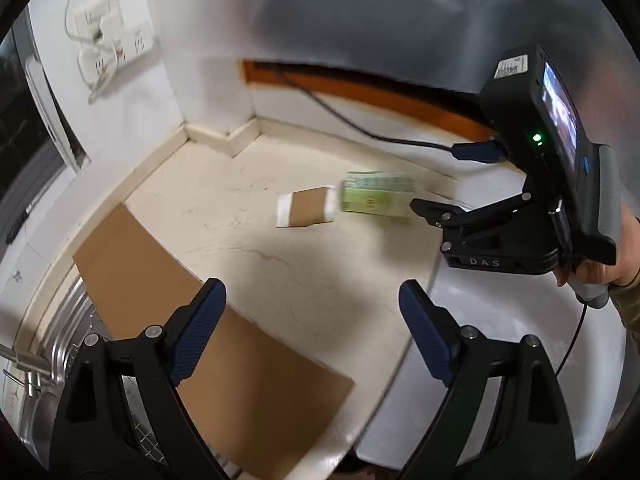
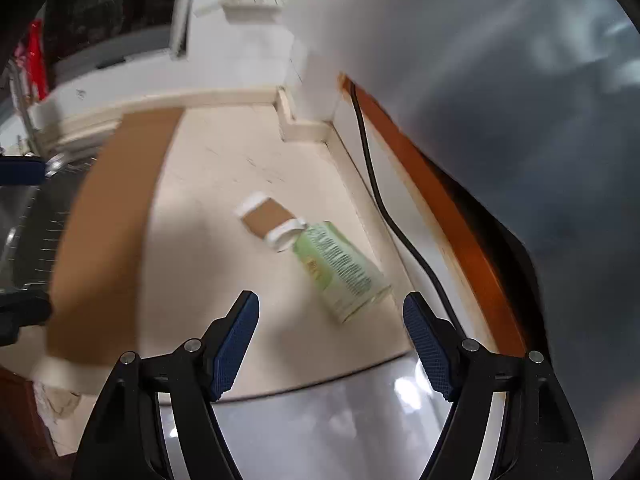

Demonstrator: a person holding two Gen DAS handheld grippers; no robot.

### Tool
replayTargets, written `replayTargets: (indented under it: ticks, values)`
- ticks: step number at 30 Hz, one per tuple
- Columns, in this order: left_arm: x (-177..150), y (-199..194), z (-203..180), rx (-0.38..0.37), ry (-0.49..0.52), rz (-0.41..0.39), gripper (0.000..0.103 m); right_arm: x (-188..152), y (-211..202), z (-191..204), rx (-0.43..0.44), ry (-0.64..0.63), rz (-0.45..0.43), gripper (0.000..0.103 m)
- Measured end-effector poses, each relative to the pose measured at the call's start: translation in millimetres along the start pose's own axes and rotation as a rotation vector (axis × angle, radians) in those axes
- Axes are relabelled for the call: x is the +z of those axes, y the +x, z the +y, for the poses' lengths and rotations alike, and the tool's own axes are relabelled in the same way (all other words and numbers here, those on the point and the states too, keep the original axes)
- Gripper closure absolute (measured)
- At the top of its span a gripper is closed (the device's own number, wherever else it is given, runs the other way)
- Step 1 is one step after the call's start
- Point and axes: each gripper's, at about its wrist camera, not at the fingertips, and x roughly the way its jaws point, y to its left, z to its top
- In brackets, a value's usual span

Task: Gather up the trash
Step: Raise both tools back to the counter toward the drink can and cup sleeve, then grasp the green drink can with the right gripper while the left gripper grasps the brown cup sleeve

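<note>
A green carton point(image 2: 342, 266) lies on its side on the cream counter point(image 2: 224, 184), close to the back wall. A small brown cardboard piece with white ends point(image 2: 268, 216) touches its far end. My right gripper point(image 2: 331, 298) hovers just short of the carton, jaws open wide with nothing between them. In the left wrist view the carton point(image 1: 376, 198) and the small piece point(image 1: 308, 212) lie further off. My left gripper point(image 1: 310, 286) is open and empty above the counter. The right gripper point(image 1: 448, 178) shows beside the carton, held in a hand point(image 1: 600, 276).
A large cardboard sheet point(image 1: 192, 320) lies partly over a steel sink point(image 1: 60, 344) on the left. A white round appliance point(image 1: 500, 320) sits near the front right. A black cable point(image 2: 380, 200) runs along the back wall below an orange strip point(image 2: 440, 200). Wall sockets point(image 1: 108, 40) sit above the corner.
</note>
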Motion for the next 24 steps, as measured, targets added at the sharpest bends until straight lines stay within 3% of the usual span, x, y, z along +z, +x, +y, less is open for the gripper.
replayTargets:
  ticks: [6,16,19,24]
  values:
    - [16.3,58.5,14.3,0.019,-0.043,0.069,0.017,13.5,74.0,-3.3,-0.023,-0.1,0.081,0.027]
    - [29.1,115.5,16.4,0.033,-0.013,0.118,0.016,18.1,143.9,-6.6,-0.077,-0.262,0.165,0.027]
    - [33.6,130.6,15.1,0.031,-0.015,0.124,0.016,16.2,155.3,-11.1,-0.12,-0.298,0.152,0.029]
    - [40.3,157.8,18.9,0.002,-0.064,0.145,0.015,12.2,150.0,-27.2,-0.071,-0.253,0.09,0.032]
